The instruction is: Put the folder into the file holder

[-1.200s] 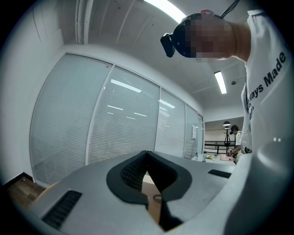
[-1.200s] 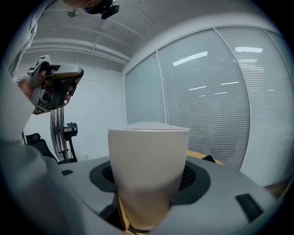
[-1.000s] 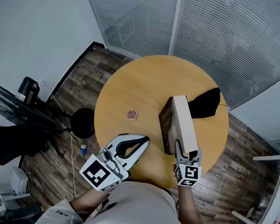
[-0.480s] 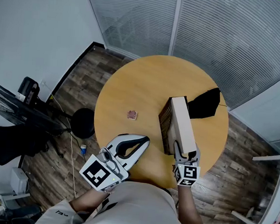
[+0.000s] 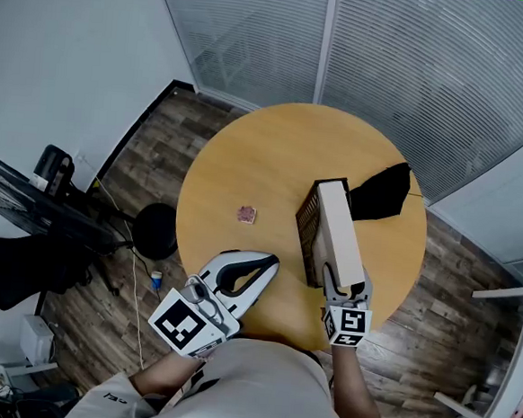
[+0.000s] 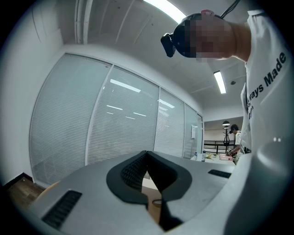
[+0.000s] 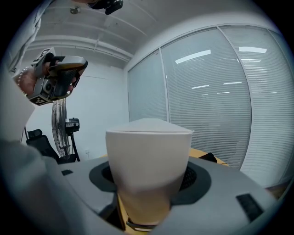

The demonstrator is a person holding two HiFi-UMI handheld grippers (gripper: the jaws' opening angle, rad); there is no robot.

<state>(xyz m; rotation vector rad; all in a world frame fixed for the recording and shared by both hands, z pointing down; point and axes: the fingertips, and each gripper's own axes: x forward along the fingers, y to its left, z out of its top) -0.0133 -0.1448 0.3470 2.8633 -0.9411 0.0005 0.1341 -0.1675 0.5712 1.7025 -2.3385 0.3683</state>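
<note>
A thick pale folder [image 5: 339, 232] sits between the jaws of my right gripper [image 5: 345, 293], which is shut on its near end. In the right gripper view the folder [image 7: 149, 160] fills the gap between the jaws. It lies lengthwise along the right side of the dark mesh file holder [image 5: 306, 227], which stands on the round wooden table [image 5: 247, 162]. Whether its lower edge is inside the holder is hidden. My left gripper [image 5: 255, 268] hovers over the table's near edge to the left, shut and holding nothing.
A black cloth-like thing [image 5: 384, 192] lies just beyond the holder, near the table's far right edge. A small pinkish object [image 5: 247, 214] rests left of the holder. Beside the table on the left are a black stool [image 5: 156, 229] and a fan [image 5: 28, 199]; glass walls with blinds stand behind.
The right gripper and the folder have edged very slightly to the left. The left gripper has stayed in place.
</note>
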